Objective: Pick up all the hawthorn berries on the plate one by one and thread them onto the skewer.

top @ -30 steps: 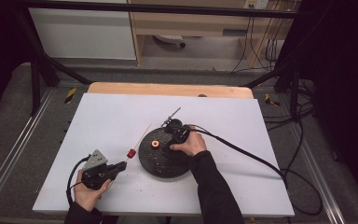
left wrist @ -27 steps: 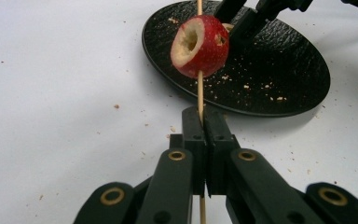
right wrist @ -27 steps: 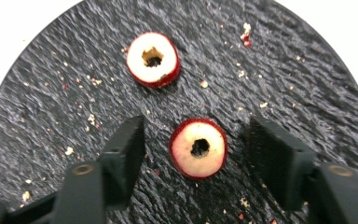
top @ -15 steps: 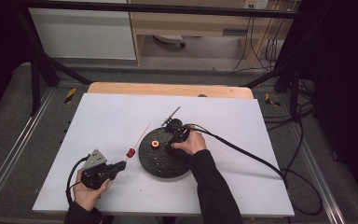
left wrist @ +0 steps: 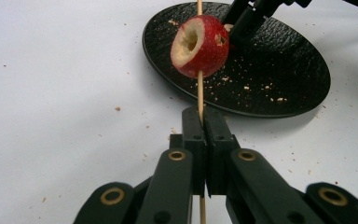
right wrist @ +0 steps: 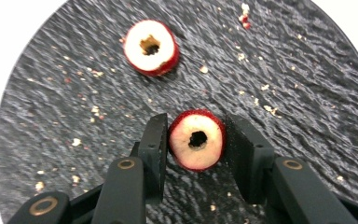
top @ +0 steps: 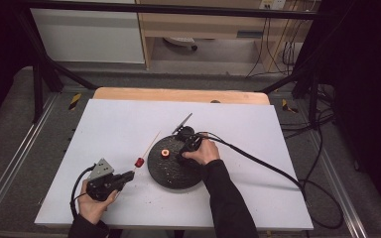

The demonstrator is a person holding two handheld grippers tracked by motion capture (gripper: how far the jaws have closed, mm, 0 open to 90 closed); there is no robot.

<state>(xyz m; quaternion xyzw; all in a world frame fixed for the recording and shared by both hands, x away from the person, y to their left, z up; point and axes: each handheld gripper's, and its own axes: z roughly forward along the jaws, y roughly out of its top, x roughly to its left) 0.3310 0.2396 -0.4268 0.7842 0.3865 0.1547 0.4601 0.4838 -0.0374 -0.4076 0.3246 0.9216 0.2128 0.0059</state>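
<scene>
We see the left gripper (top: 127,176) near the left front of the white table (top: 258,148), its jaws fully closed on the near end of a thin wooden skewer (left wrist: 199,95). One cored red fruit (left wrist: 199,46) is already threaded on the stick, just short of the black plate (top: 171,176). The skewer's long axis runs from the left gripper away and to the right, its free tip pointing along the plate's far-left side.

On the plate, the right gripper (right wrist: 196,140) has just been closing its jaws around a second cored fruit piece (right wrist: 196,141), the pads touching its red sides. The bored hole faces up toward the camera. A third cored piece (right wrist: 150,46) lies farther off on the plate.

We judge that the coming move turns on alignment: the gripped fruit lies right of the skewer tip, so its hole must be turned to face along the stick before being pushed on. The right hand is the nearer one.
</scene>
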